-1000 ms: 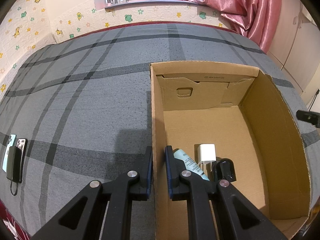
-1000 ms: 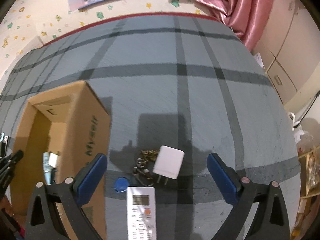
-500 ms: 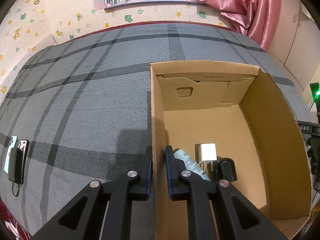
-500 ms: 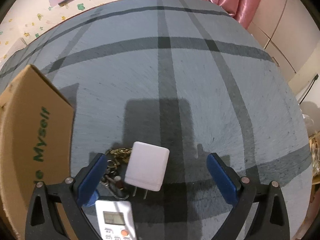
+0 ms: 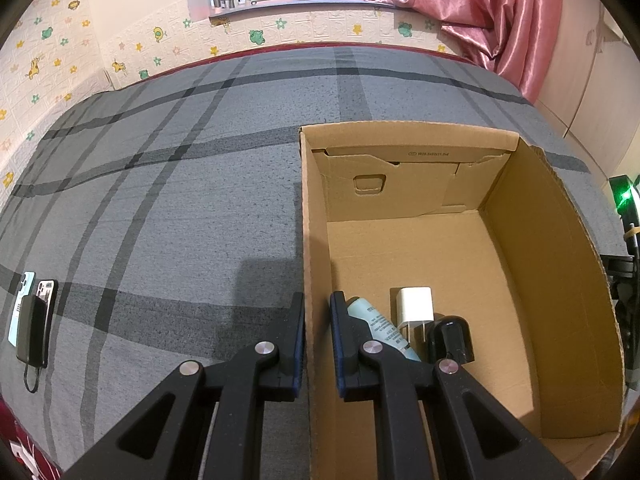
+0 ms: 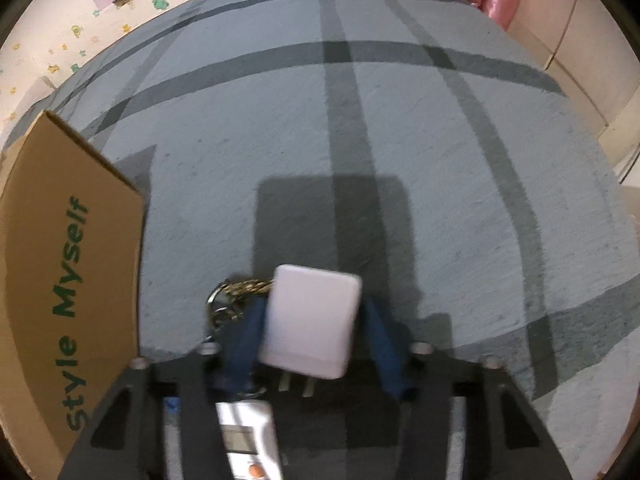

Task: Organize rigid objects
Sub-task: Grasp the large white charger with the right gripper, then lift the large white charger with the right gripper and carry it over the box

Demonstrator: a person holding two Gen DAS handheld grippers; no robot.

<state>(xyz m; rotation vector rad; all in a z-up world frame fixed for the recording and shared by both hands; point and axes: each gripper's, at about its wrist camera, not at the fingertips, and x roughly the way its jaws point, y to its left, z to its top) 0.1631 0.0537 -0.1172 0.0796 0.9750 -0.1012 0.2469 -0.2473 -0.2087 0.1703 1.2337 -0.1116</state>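
My left gripper (image 5: 317, 322) is shut on the left wall of the open cardboard box (image 5: 556, 280), one finger outside, one inside. In the box lie a pale green tube (image 5: 380, 330), a white charger (image 5: 414, 306) and a black rounded object (image 5: 450, 338). My right gripper (image 6: 312, 334) has closed onto a white plug adapter (image 6: 310, 330) on the grey plaid bedspread; its blue pads (image 6: 382, 344) sit against both sides. A key ring with gold chain (image 6: 234, 294) lies left of it, and a white remote (image 6: 248, 440) below it.
The box's outer wall with green lettering (image 6: 60, 280) stands left of the right gripper. Two phones and a black power bank (image 5: 30, 320) lie at the bed's left edge. A pink curtain (image 5: 500, 12) hangs at back right.
My right gripper moved down over the white adapter and its jaws closed from wide open onto it. My left gripper stayed still on the box wall.
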